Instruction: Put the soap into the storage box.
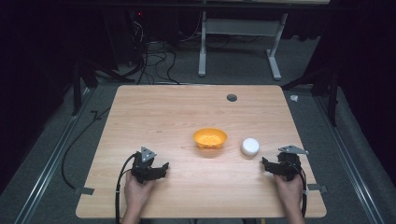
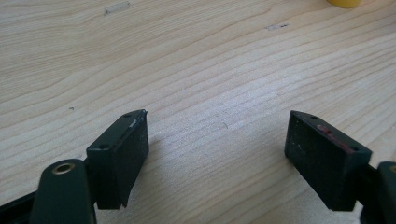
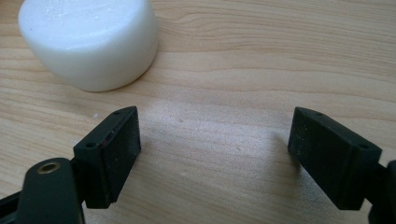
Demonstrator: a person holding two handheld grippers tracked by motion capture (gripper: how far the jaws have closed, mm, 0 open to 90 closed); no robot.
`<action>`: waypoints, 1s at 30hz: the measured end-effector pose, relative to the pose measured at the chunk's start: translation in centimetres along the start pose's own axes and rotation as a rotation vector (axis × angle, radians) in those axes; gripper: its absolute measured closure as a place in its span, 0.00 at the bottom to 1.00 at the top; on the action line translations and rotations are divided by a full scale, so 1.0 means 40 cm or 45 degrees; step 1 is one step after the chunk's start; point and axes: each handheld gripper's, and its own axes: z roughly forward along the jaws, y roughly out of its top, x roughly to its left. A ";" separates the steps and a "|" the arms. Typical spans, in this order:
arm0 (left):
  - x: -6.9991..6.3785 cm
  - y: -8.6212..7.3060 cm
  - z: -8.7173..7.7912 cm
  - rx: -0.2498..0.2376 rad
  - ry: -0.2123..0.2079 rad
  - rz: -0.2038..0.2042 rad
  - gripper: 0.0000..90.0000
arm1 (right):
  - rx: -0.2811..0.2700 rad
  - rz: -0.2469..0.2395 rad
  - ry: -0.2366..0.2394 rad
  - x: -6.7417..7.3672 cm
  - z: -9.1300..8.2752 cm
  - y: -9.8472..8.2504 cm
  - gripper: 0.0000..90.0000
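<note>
Right hand-held gripper (image 3: 215, 154) rests open on the worktop (image 1: 163, 116) near the white puck (image 3: 88, 42); left hand-held gripper (image 2: 217, 154) open too.

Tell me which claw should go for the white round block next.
Right. The right claw sits open just beside the white round block, which lies close ahead of its jaws. The left claw, also open, has the orange bowl between it and the block.
</note>
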 end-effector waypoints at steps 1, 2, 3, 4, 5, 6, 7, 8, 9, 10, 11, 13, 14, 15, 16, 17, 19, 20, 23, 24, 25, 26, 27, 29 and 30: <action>0.000 0.000 0.000 0.000 0.000 0.000 0.25 | 0.000 0.000 0.000 0.000 0.000 0.000 0.20; 0.000 0.000 0.000 0.000 0.000 0.000 0.25 | 0.000 0.000 0.000 0.000 0.000 0.000 0.20; 0.000 0.000 0.000 0.000 0.000 0.000 0.25 | 0.000 0.000 0.000 0.000 0.000 0.000 0.20; 0.000 0.000 0.000 0.000 0.000 0.001 0.25 | 0.000 0.000 0.000 0.000 0.000 0.000 0.20; 0.000 0.000 0.000 0.000 0.000 0.001 0.24 | 0.000 0.000 0.000 0.000 0.000 0.000 0.20; 0.000 0.000 0.000 0.000 0.001 0.001 0.24 | 0.000 0.000 0.000 0.000 0.000 0.000 0.20; 0.000 0.000 0.000 0.000 0.001 0.001 0.24 | 0.000 0.000 0.000 0.000 0.000 0.000 0.20; 0.000 0.000 0.000 0.000 0.000 0.001 0.24 | 0.000 0.000 0.000 0.000 0.000 0.000 0.20; 0.000 0.000 0.000 0.001 0.000 0.001 0.24 | 0.000 0.000 0.000 0.000 0.000 0.000 0.20; 0.000 0.000 0.000 0.000 0.000 0.001 0.24 | 0.000 0.004 -0.004 0.000 0.000 0.000 0.19; 0.000 0.000 0.000 0.000 0.001 0.001 0.24 | -0.002 0.010 -0.008 0.000 0.000 0.000 0.19; 0.000 0.000 0.000 0.000 0.000 -0.001 0.25 | 0.000 0.004 -0.002 0.000 0.001 0.000 0.17; 0.000 0.000 0.000 0.000 0.000 -0.001 0.25 | 0.006 0.000 0.002 0.001 0.001 0.001 0.16; 0.000 0.000 0.000 0.000 0.000 -0.001 0.25 | 0.006 0.000 0.002 0.001 0.001 0.001 0.16; 0.000 0.000 0.000 0.000 0.000 -0.002 0.25 | 0.007 -0.003 0.007 0.001 0.001 0.000 0.16; 0.000 0.000 0.000 -0.002 -0.001 -0.003 0.25 | 0.008 -0.002 0.008 0.000 0.001 0.001 0.16; 0.000 0.000 0.000 0.000 -0.002 -0.004 0.25 | 0.008 -0.007 0.011 0.000 0.001 0.000 0.16; 0.000 0.000 0.000 0.000 -0.002 -0.004 0.25 | 0.010 -0.013 0.013 0.000 0.000 0.000 0.16; 0.000 0.000 0.000 -0.002 -0.002 -0.005 0.25 | 0.008 -0.020 0.022 0.001 0.000 0.000 0.17; 0.000 0.000 0.000 -0.002 -0.002 -0.005 0.25 | 0.008 -0.020 0.022 0.001 0.000 0.000 0.17; 0.000 0.000 0.000 -0.002 -0.002 -0.004 0.25 | 0.009 -0.032 0.033 0.002 -0.001 0.000 0.17; 0.000 0.000 0.000 0.000 -0.002 -0.004 0.25 | 0.011 -0.036 0.037 0.002 -0.001 0.000 0.17; 0.000 0.000 0.000 0.000 -0.002 -0.004 0.25 | 0.010 -0.039 0.040 0.001 -0.001 0.000 0.17; 0.000 0.000 0.000 0.000 -0.001 -0.004 0.25 | 0.006 -0.045 0.051 -0.001 -0.001 -0.001 0.17; 0.000 0.000 0.000 0.000 -0.001 -0.004 0.25 | 0.006 -0.047 0.054 -0.001 -0.001 -0.001 0.17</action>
